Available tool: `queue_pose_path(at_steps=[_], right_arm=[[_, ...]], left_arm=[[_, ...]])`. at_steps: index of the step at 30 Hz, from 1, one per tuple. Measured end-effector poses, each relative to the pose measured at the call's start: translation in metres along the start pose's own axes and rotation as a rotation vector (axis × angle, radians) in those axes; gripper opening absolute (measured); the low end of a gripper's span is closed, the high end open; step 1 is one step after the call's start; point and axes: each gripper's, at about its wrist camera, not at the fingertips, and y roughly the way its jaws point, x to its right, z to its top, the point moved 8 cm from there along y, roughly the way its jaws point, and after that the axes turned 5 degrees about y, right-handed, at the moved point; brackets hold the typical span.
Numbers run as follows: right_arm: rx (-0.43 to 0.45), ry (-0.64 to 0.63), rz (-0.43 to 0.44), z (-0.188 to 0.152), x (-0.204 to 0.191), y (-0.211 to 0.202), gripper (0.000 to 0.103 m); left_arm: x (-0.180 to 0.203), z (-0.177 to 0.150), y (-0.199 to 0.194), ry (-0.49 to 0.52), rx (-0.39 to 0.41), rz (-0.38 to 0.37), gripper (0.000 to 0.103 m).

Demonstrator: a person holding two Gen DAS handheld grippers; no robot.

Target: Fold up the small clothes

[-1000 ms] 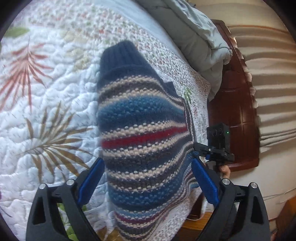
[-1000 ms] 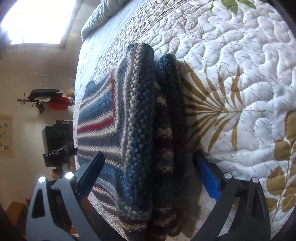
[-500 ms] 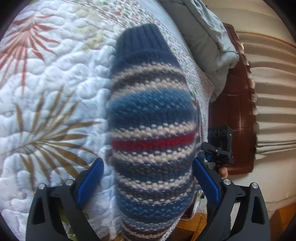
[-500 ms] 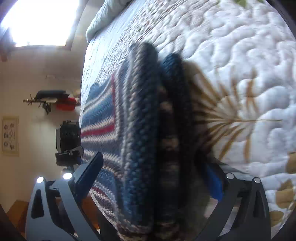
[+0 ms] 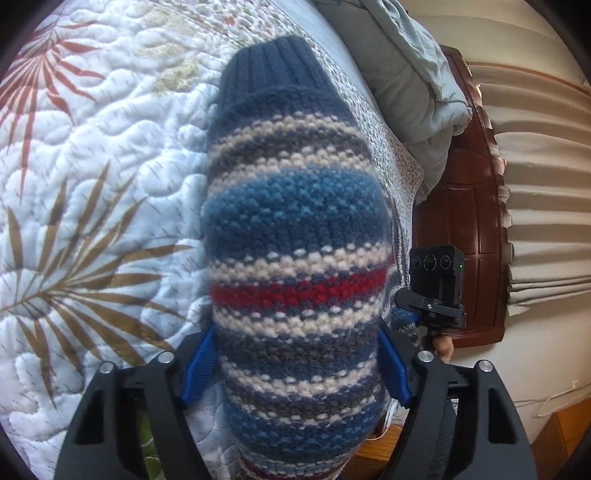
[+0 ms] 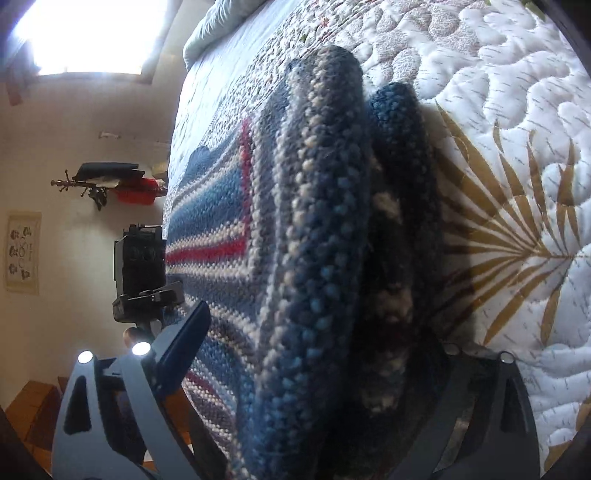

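A striped knit sweater [image 5: 295,240] in blue, cream, grey and red lies on the quilted bedspread [image 5: 92,166]; its navy ribbed cuff [image 5: 273,70] points away from me. My left gripper [image 5: 295,332] straddles this rounded part. Its jaws are closing, and the blue pads [image 5: 199,369] stand right at the knit's sides without visibly squeezing it. In the right wrist view a thick folded edge of the sweater [image 6: 325,240] fills the gap of my right gripper [image 6: 321,325]. Its jaws are closing too. The left finger [image 6: 184,332] is apart from the fold, and the right pad is hidden in shadow.
A grey duvet [image 5: 417,92] is bunched at the bed's far end beside a dark wooden headboard [image 5: 461,240]. A black camera box on a mount [image 5: 436,273] sits at the bed's edge with a fingertip below it. A bright window [image 6: 85,33] and a wall rack [image 6: 110,181] lie beyond.
Both grippers have come closer to the sweater and their jaws have narrowed. The rounded striped part now sits centred in the left jaws. The right blue pad has gone out of sight behind the fold.
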Motion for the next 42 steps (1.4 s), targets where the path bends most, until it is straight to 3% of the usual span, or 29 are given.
queue_pose_path(at_steps=[3,11,18,23,29,36,42], right_arm=[[0.015,-0.008,-0.016,0.0,0.002,0.002,0.057],[0.066,-0.052,-0.075,-0.007,-0.014,0.001,0.044],[0.091,-0.097,-0.114,-0.023,-0.052,-0.008,0.042],[0.105,-0.145,-0.099,-0.042,-0.099,-0.011,0.041],[0.119,-0.194,-0.02,-0.077,-0.172,0.005,0.042],[0.083,-0.24,0.059,-0.137,-0.242,0.065,0.041],[0.035,-0.259,0.036,-0.189,-0.257,0.128,0.041]], left_arm=[[0.005,0.003,0.003,0.016,0.001,0.022,0.066],[0.02,0.005,-0.002,0.049,0.011,0.106,0.053],[0.045,0.002,-0.024,0.087,0.034,0.139,0.051],[0.064,-0.009,-0.068,0.118,0.069,0.149,0.051],[0.07,-0.037,-0.138,0.131,0.127,0.175,0.051],[0.04,-0.099,-0.221,0.1,0.2,0.19,0.051],[-0.023,-0.156,-0.255,0.071,0.219,0.218,0.051]])
